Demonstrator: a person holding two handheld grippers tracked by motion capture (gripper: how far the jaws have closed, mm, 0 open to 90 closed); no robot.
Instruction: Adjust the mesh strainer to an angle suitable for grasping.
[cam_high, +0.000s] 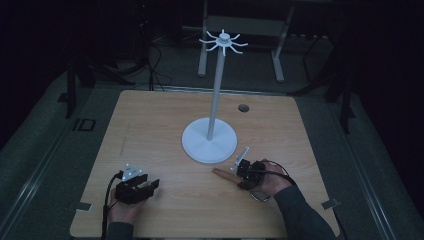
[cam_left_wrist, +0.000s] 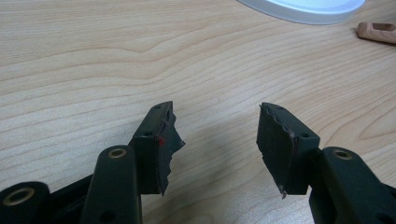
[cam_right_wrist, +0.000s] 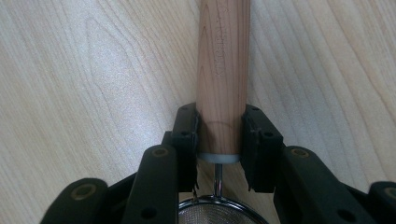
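While the left gripper (cam_high: 152, 186) rests at lower left of the high view w/ jaws apart over bare wood, the right gripper (cam_right_wrist: 219, 135) sits lower right, jaws clamped on the wooden handle (cam_right_wrist: 223, 70) of a small mesh strainer (cam_right_wrist: 219, 212). Handle lies flat on the surface (cam_high: 165, 120), just below the white stand (cam_high: 210, 142) base at frame center. Faint stamped writing on the handle, too blurred to read.

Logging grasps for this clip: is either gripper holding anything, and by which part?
The right gripper is shut on a strainer's wooden handle, at the end nearest the mesh. The left gripper is open, holding nothing.
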